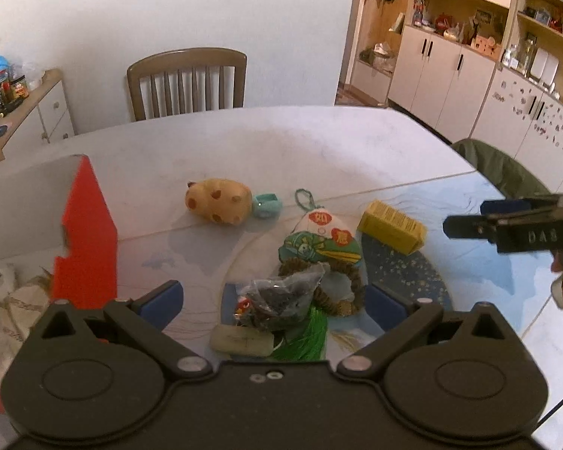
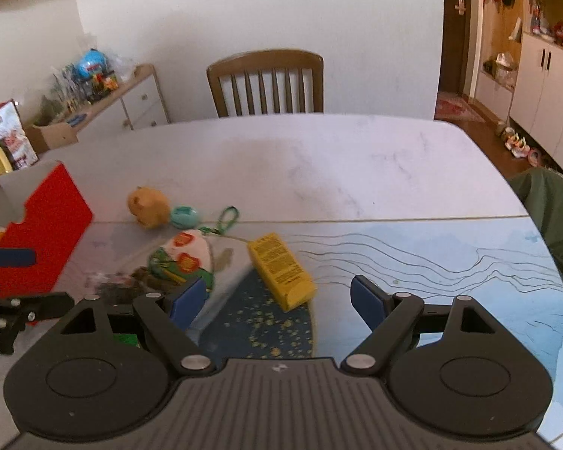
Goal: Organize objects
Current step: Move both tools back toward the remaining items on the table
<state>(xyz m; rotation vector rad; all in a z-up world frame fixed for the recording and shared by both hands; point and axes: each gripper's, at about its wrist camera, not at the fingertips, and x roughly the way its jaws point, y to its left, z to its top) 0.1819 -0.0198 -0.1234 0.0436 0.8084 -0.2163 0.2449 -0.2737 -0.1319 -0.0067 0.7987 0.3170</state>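
Yellow rectangular cardboard carton (image 2: 281,272) on counter (image 2: 319,157), likely light and stiff: best pinched across long sides; right claw (image 2: 277,300) and left claw (image 1: 272,298) both spread apart, empty.

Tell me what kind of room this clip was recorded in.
Most likely a home dining room: a dining table with a wooden chair at its far side, white wall cupboards with crowded shelves, and a sideboard cluttered with household odds and ends.
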